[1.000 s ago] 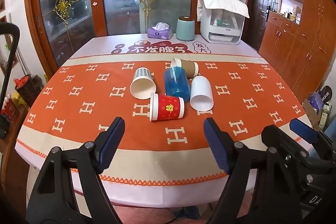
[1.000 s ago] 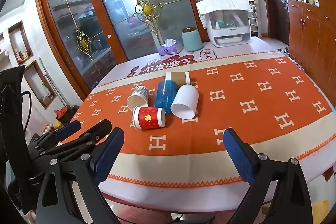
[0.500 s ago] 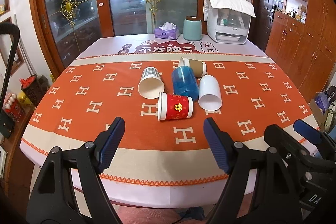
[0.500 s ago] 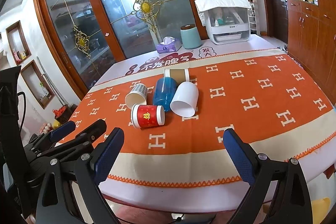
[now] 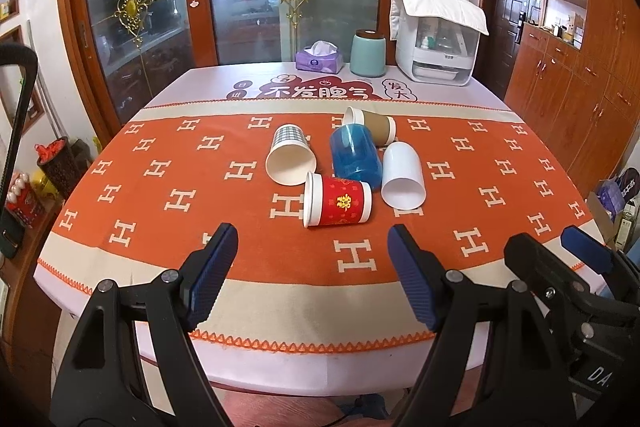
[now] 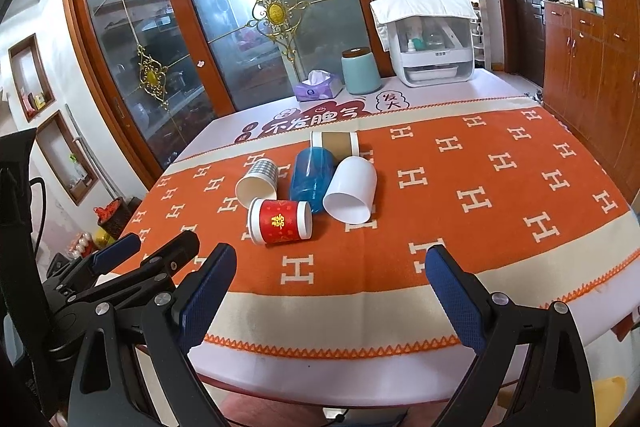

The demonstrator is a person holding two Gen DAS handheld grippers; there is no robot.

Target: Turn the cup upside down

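Several cups lie on their sides in a cluster on the orange tablecloth: a red cup (image 5: 338, 201) (image 6: 280, 221) nearest, a checked cup (image 5: 290, 155) (image 6: 258, 179), a blue plastic cup (image 5: 354, 155) (image 6: 312, 173), a white cup (image 5: 402, 169) (image 6: 352, 189) and a brown cup (image 5: 372, 125) (image 6: 336, 143) at the back. My left gripper (image 5: 312, 275) is open and empty, short of the red cup over the table's near edge. My right gripper (image 6: 328, 291) is open and empty, also at the near edge. Each gripper shows at the side of the other's view.
A purple tissue box (image 5: 319, 61), a teal canister (image 5: 368, 54) and a white appliance with a cloth on it (image 5: 438, 45) stand at the table's far end. Glass doors stand behind the table, wooden cabinets (image 5: 580, 79) to the right.
Both grippers have moved a little forward and to the left; the cups sit slightly further right and closer in the left wrist view. Both stay open. The cups have not moved.
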